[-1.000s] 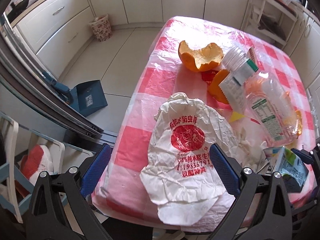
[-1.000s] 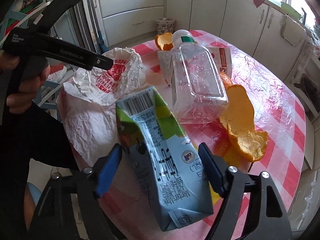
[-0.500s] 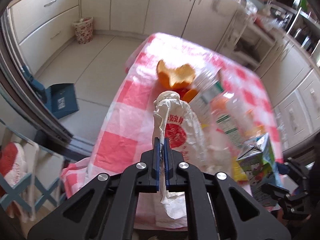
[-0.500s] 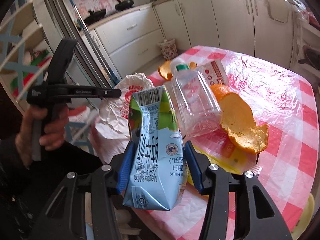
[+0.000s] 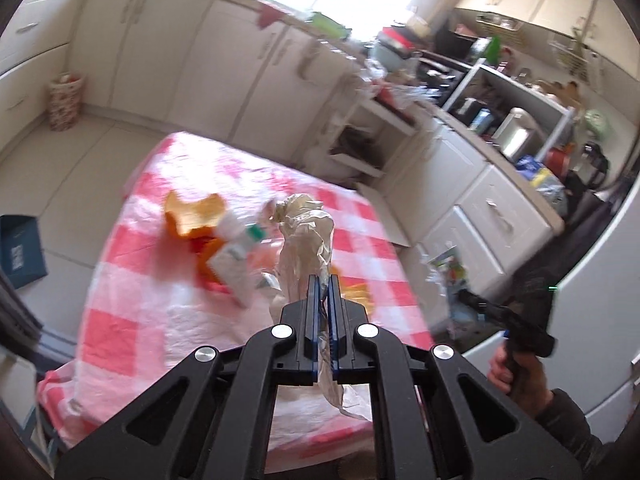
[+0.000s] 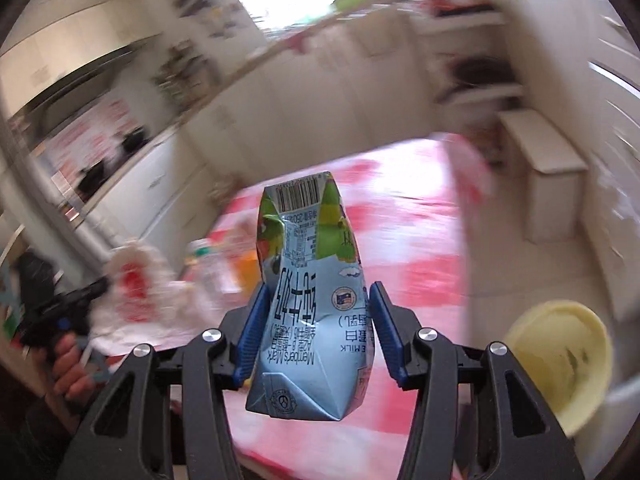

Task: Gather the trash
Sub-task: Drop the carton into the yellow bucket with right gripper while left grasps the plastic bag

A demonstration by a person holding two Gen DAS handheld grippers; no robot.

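Above the near edge of the checked table [image 5: 132, 320], both grippers carry trash. Left gripper [image 5: 322, 280]: jaws pressed fully together on a fold of the crumpled white bag [image 5: 308, 232], which rises in front of the fingers and hangs loose beneath them. Right gripper [image 6: 316, 300]: jaws about half open, clamped across the flattened milk carton [image 6: 308, 280], barcode end pointing away; these jaws have just been closing onto the carton, which now sits firmly between the pads. The right-wrist view is strongly blurred, so fine detail of the table is uncertain.

Remaining on the cloth, towards the far left: orange peel [image 5: 196, 212] and a clear plastic bottle [image 5: 240, 256] lying on its side. A patterned waste basket [image 5: 64, 100] stands on the floor by the far cabinets.

Step in hand, as judged: bring carton and bag together. For a clean result, the bag mouth should be opened and held steady before the carton is released, since a single pinched fold offers no opening. The carton is best lowered narrow end first; its smooth, crushed sides may slip if the grip loosens early.
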